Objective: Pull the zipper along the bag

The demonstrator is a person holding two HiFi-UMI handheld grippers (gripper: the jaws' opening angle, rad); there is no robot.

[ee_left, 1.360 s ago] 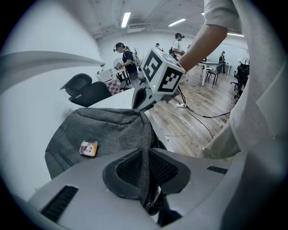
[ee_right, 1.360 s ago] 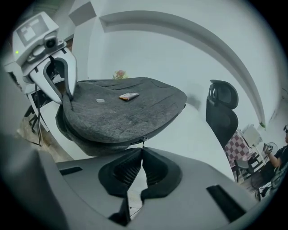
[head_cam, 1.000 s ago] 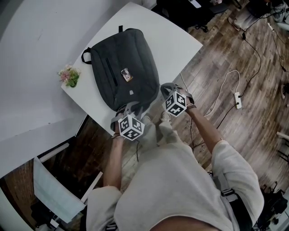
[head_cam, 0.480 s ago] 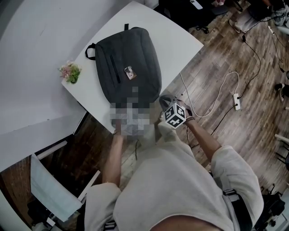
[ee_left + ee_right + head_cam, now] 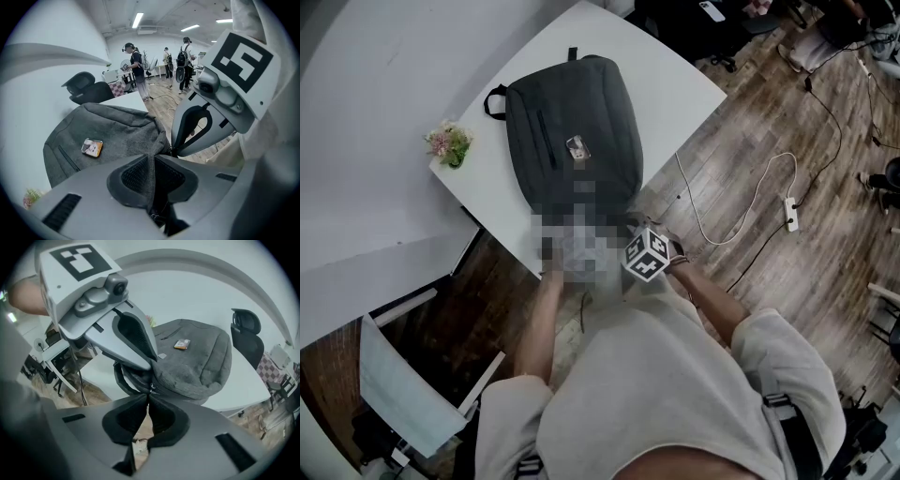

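I see the dark grey fabric backpack (image 5: 577,122) lying flat on the white table (image 5: 675,84). Its lower end reaches the table's near edge, where both of my grippers are working.

My left gripper (image 5: 152,157) has its jaws pressed together on a raised fold of the backpack's grey cloth. The fabric runs up between the black ribbed pads (image 5: 136,176).

My right gripper (image 5: 149,397) sits just beside it at the same near edge of the table. Its jaws are all but closed, pinching the small metal zipper pull (image 5: 150,388) on the backpack's bottom rim. In the head view its marker cube shows just off the table's near edge, above the wooden plank floor (image 5: 750,141).

A small rectangular orange-and-white tag (image 5: 578,148) lies on the backpack's front, about mid-table. A little bunch of pink and green flowers (image 5: 448,142) is at the table's left corner. A white power strip (image 5: 790,208) lies on the floor, well to the table's right.
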